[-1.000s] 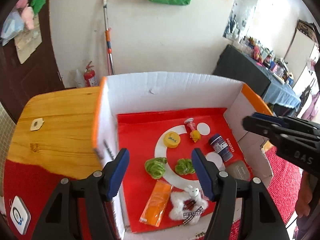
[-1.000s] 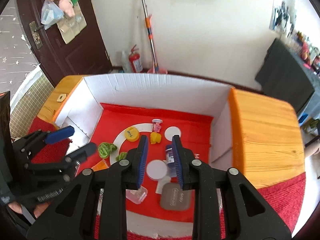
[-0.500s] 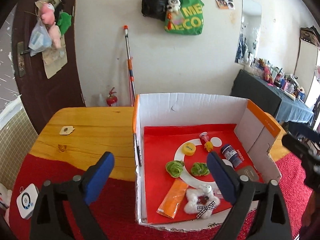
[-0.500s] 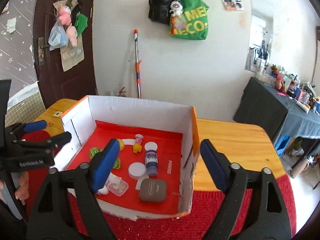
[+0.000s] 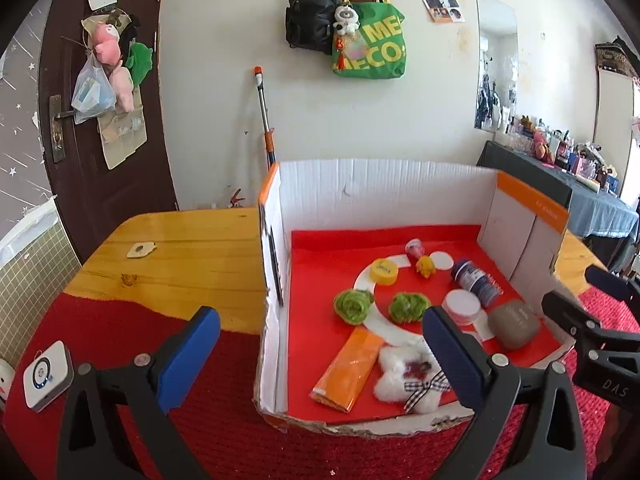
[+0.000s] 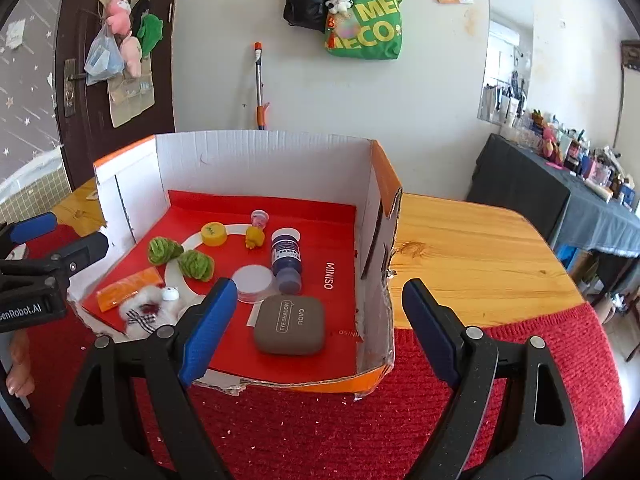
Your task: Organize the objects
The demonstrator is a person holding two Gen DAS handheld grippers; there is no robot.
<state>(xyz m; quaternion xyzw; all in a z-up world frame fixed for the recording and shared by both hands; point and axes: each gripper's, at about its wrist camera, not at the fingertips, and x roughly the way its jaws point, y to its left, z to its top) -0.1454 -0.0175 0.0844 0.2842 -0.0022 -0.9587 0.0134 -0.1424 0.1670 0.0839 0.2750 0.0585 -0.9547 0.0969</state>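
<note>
A white cardboard box (image 5: 380,184) with orange edges and a red floor stands on the table. In it lie a grey eyeshadow case (image 6: 290,326), a blue bottle (image 6: 286,258) on its side, a white round jar (image 6: 254,280), two green balls (image 6: 162,250), a yellow cap (image 6: 214,234), an orange packet (image 6: 128,286) and a white plush (image 6: 146,310). My left gripper (image 5: 319,316) hovers before the box's near left corner, its jaws opening, gripping nothing. My right gripper (image 6: 319,286) is open before the near right corner, also holding nothing.
The box sits on a wooden table (image 6: 472,248) with a red cloth (image 6: 320,432) over its near part. A small white device (image 5: 46,374) lies on the cloth at far left. A dark, cluttered side table (image 6: 560,184) stands to the right.
Both grippers have drawn back from above the box to its near edge and sunk lower. Both pairs of jaws have spread from narrow to wide. The views have tipped up to the wall.
</note>
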